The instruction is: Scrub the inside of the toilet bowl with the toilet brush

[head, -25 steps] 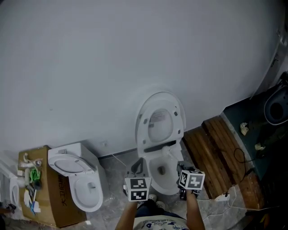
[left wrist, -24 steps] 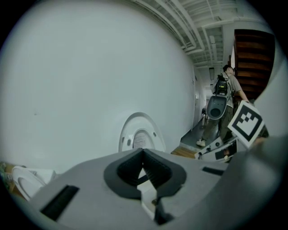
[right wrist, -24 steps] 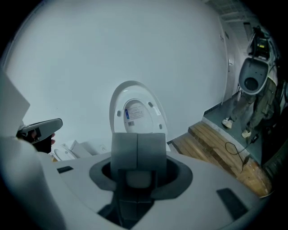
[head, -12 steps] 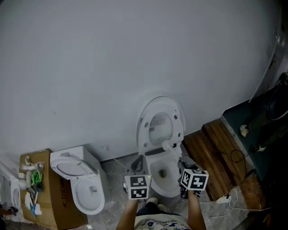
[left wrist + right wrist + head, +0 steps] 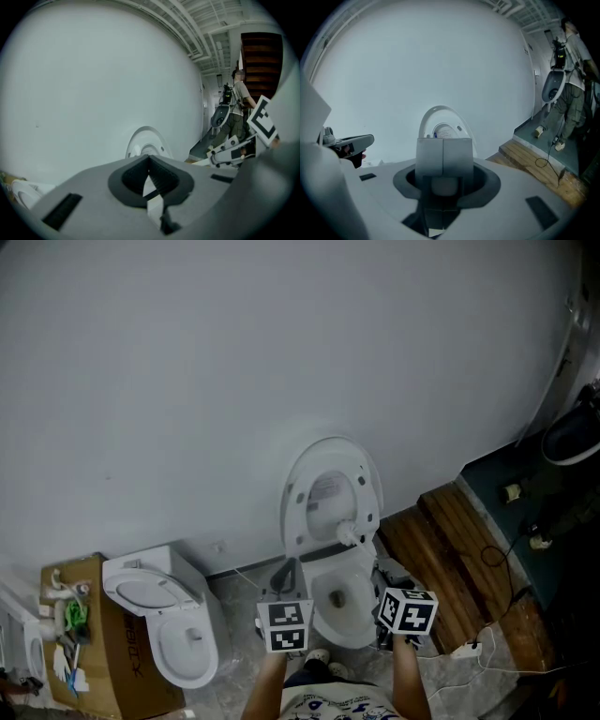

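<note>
Pale wall is filling the upper frame. Below centre, the right gripper [image 5: 443,159] is clamping the toilet brush [image 5: 348,535], whose head is sitting over the toilet bowl's [image 5: 343,637] back edge, up-left of those jaws. Left of the bowl, the left gripper [image 5: 149,161] is hovering, jaws pressed together on nothing.

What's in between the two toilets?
Mostly bare grey floor, as the head view shows. Only the left tool pokes out there, close beside the open-lidded toilet; the other toilet stands apart.
</note>
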A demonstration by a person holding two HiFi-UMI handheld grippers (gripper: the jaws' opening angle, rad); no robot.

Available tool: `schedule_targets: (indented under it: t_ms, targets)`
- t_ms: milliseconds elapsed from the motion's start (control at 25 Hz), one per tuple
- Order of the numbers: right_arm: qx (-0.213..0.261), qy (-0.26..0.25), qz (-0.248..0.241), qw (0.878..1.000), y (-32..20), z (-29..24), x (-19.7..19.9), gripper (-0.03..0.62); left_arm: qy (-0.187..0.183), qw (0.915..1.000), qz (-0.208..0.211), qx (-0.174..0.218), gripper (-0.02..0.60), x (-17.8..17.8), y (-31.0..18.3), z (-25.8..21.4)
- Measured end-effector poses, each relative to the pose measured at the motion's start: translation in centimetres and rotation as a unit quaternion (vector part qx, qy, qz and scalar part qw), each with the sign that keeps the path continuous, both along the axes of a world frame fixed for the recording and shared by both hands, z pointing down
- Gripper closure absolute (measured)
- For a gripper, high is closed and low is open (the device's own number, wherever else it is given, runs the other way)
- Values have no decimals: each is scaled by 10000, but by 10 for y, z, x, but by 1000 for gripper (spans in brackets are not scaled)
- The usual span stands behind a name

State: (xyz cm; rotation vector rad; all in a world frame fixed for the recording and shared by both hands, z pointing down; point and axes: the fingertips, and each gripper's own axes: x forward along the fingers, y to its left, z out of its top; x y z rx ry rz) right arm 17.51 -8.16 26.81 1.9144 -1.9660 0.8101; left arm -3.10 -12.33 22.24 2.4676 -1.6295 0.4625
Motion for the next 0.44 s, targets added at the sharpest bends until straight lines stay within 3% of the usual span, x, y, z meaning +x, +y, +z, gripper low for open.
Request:
schedule_targets:
  t_ms: [440]
  targets:
    - [69, 38, -17, 10000, -6, -6, 9, 421, -23, 10000, 42, 58, 579, 10, -5, -6]
